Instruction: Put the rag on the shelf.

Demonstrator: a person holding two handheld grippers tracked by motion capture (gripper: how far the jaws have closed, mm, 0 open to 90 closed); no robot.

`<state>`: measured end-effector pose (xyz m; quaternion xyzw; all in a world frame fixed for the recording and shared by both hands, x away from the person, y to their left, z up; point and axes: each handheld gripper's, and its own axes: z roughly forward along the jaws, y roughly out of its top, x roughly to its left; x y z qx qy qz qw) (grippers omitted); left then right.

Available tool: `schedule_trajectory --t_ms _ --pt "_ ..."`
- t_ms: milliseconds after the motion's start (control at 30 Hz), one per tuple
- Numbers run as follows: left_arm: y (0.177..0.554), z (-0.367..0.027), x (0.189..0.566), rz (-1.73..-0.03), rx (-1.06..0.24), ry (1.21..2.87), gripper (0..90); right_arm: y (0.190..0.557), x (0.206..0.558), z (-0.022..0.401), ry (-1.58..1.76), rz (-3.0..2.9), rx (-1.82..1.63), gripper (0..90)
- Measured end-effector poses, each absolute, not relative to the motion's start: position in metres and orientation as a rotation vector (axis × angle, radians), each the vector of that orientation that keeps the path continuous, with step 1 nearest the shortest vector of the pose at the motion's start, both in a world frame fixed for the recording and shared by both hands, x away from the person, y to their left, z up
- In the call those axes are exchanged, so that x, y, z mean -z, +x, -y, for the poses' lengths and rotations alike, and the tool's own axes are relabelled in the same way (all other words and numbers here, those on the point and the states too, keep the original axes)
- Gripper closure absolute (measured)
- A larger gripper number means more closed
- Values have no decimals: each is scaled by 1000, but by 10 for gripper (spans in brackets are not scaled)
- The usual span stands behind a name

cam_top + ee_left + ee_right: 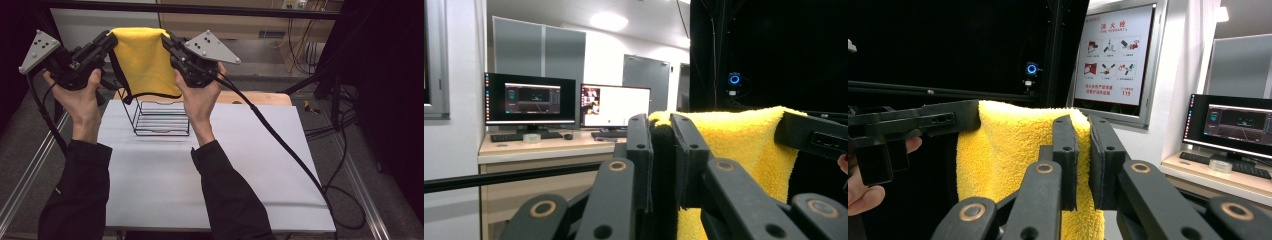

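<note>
Left gripper [111, 39] and right gripper [167, 40] each pinch a top corner of the yellow terry cloth [145, 60], which hangs between them.

free: white table [165, 185] in front of wire rack [161, 118] | obstacle: rack under hanging yellow towel [146, 60]

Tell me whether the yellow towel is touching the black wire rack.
Cannot tell. In the high view the yellow towel hangs from both hand-held grippers, its lower edge overlapping the wire rack top; contact or gap isn't plain.
</note>
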<state>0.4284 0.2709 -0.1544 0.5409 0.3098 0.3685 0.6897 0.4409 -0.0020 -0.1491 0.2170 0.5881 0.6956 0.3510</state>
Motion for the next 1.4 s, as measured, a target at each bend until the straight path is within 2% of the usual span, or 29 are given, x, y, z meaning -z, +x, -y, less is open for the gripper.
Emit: schedule_trajectory --t_ms 767,1400 --pt "467 -277 124 -714 -831 1224 797 470 126 -9 565 -1509 -1788 839" --pt "501 -271 110 -693 -842 1250 797 493 123 -6 596 -1477 -1784 838"
